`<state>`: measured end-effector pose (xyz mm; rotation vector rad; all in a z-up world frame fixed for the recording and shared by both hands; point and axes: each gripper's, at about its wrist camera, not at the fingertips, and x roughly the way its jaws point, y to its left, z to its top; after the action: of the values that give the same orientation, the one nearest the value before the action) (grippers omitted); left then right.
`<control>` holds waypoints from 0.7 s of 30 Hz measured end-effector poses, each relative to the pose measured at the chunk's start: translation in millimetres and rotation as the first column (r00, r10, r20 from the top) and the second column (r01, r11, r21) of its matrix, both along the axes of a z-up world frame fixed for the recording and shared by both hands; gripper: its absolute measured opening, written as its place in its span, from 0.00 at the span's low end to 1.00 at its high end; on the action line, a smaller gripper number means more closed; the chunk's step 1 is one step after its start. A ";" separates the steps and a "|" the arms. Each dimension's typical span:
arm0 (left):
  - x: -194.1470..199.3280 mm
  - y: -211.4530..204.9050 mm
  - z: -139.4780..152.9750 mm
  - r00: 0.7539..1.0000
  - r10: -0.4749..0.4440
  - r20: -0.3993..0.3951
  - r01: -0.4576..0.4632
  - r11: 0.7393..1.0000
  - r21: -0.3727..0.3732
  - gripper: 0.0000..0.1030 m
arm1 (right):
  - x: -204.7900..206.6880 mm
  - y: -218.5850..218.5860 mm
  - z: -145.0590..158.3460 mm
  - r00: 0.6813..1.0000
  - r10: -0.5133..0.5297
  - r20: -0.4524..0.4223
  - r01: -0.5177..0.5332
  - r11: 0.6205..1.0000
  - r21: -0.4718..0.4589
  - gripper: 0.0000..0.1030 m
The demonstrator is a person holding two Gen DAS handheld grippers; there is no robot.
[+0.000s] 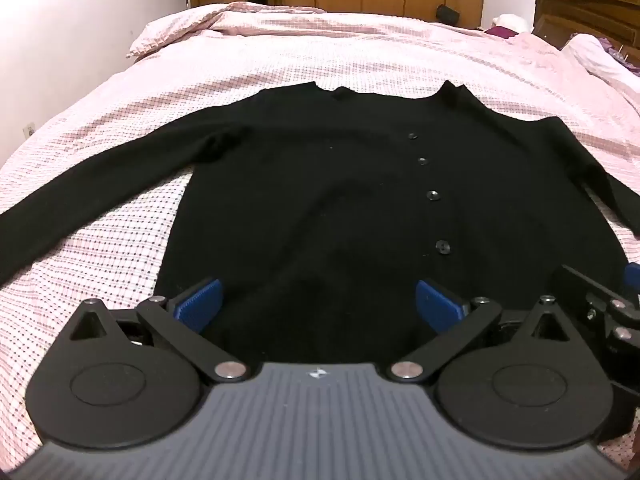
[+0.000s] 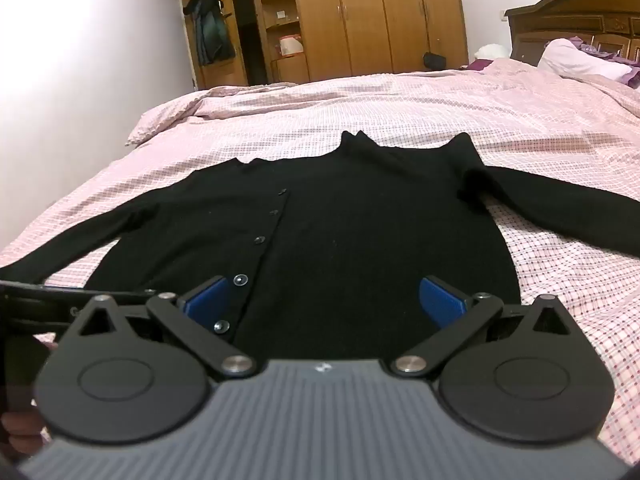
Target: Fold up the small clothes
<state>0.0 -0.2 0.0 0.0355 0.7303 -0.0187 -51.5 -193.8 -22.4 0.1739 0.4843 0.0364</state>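
Note:
A black buttoned cardigan (image 1: 312, 200) lies flat on the pink checked bed cover, both sleeves spread out sideways, collar at the far end. It also shows in the right wrist view (image 2: 360, 240). My left gripper (image 1: 318, 304) is open, its blue pads wide apart over the hem's left half. My right gripper (image 2: 324, 300) is open over the hem's right half, beside the button row (image 2: 240, 280). Neither holds cloth. Part of the right gripper (image 1: 600, 308) shows at the right edge of the left wrist view.
The bed cover (image 1: 360, 52) stretches far ahead. A wooden wardrobe (image 2: 380, 16) stands behind the bed. A dark headboard (image 2: 580, 24) and pillows (image 2: 576, 60) are at the right. A white wall runs along the left.

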 end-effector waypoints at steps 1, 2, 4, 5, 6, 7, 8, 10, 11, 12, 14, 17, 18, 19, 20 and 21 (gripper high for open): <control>-0.1 0.6 0.1 1.000 0.000 0.001 0.000 1.000 -0.013 1.00 | 0.1 -0.1 -0.1 1.000 0.000 -0.001 0.000 1.000 0.002 1.00; -0.2 0.5 0.0 1.000 0.000 0.002 0.000 1.000 -0.010 1.00 | 0.1 -0.2 -0.1 1.000 0.000 -0.002 0.000 1.000 0.001 1.00; -0.3 0.4 -0.2 1.000 0.000 0.003 0.000 1.000 -0.002 1.00 | 0.2 -0.2 -0.1 1.000 0.000 -0.002 0.000 1.000 -0.001 1.00; -0.2 0.5 -0.3 1.000 0.001 0.003 -0.001 1.000 0.001 1.00 | 0.2 -0.2 -0.1 1.000 -0.001 -0.001 0.001 1.000 -0.002 1.00; -0.5 -4.3 -0.7 1.000 -0.001 0.003 0.001 1.000 0.002 1.00 | 0.3 -0.1 -0.2 1.000 -0.001 -0.002 0.001 1.000 -0.003 1.00; -0.6 -4.9 -0.8 1.000 0.002 0.003 -0.002 1.000 0.003 1.00 | 0.3 -0.2 -0.3 1.000 0.000 -0.002 0.000 1.000 -0.002 1.00; -0.8 -5.5 -0.9 1.000 0.003 0.004 -0.003 1.000 0.003 1.00 | 0.3 -0.1 -0.4 1.000 0.000 -0.003 0.000 1.000 -0.001 1.00; -1.7 -7.1 -0.6 1.000 0.003 0.005 -0.003 1.000 0.001 1.00 | -0.2 0.3 -0.4 1.000 -0.001 -0.004 0.001 1.000 0.000 1.00; -2.3 -8.3 -0.4 1.000 0.004 0.007 -0.004 1.000 -0.001 1.00 | -0.5 0.4 -0.3 1.000 0.000 -0.004 0.000 1.000 0.000 1.00; -2.0 -2.1 2.2 1.000 -0.005 0.002 0.005 1.000 -0.019 1.00 | -0.7 0.6 -0.1 1.000 0.000 -0.004 0.000 1.000 0.000 1.00; -2.9 -3.0 2.9 1.000 -0.005 0.005 0.006 1.000 -0.018 1.00 | -1.2 0.4 0.3 1.000 -0.001 -0.005 0.001 1.000 0.001 1.00; -3.5 -3.2 3.3 1.000 -0.006 0.004 0.006 1.000 -0.016 1.00 | -2.1 0.9 0.8 1.000 -0.001 -0.007 0.001 1.000 0.002 1.00; -3.7 -3.6 3.4 1.000 -0.005 0.004 0.005 1.000 -0.015 1.00 | -2.8 -0.5 -0.4 1.000 0.000 -0.008 0.000 1.000 0.003 1.00; -3.9 -3.6 3.4 1.000 -0.004 0.003 0.004 1.000 -0.015 1.00 | -1.5 -1.0 -1.9 1.000 0.000 -0.009 0.000 1.000 0.004 1.00; -3.9 -3.3 3.4 1.000 -0.003 0.002 0.003 1.000 -0.016 1.00 | -1.7 -1.2 -1.9 1.000 0.000 -0.009 0.000 1.000 0.004 1.00; -3.6 -3.3 3.2 1.000 -0.001 0.000 0.001 1.000 -0.016 1.00 | -1.9 -1.2 -2.0 1.000 0.000 -0.010 0.000 1.000 0.003 1.00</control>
<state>-3.7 -3.5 3.2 0.0208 0.7301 -0.0255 -53.4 -194.9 -24.3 0.1774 0.4942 0.0362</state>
